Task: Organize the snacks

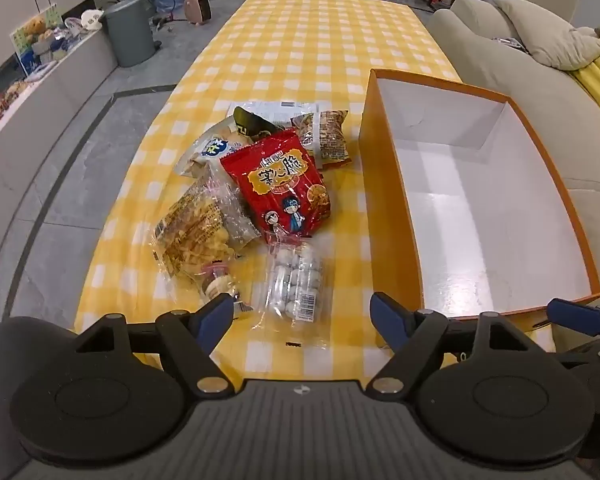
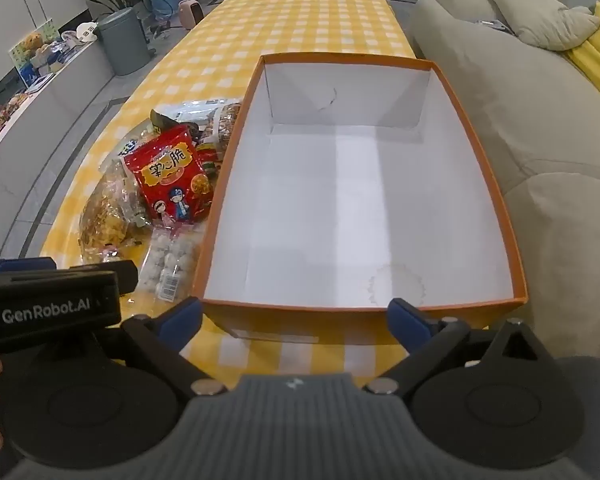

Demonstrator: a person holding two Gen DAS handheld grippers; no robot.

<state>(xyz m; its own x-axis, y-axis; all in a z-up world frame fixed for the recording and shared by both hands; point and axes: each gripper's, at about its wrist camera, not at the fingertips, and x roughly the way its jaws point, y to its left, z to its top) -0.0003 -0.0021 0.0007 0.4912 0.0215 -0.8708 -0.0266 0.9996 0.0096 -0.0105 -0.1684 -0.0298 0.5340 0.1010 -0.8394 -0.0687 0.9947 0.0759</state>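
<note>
Above the checked table [image 1: 300, 60], left claw [image 1: 302, 318] and right claw [image 2: 296, 320] gape wide, holding and touching nothing.

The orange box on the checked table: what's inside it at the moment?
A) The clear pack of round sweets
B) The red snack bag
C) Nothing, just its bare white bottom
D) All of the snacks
C: the orange box shows only its bare white floor, while the red snack bag and the clear pack of round sweets lie outside it on the table.
</note>
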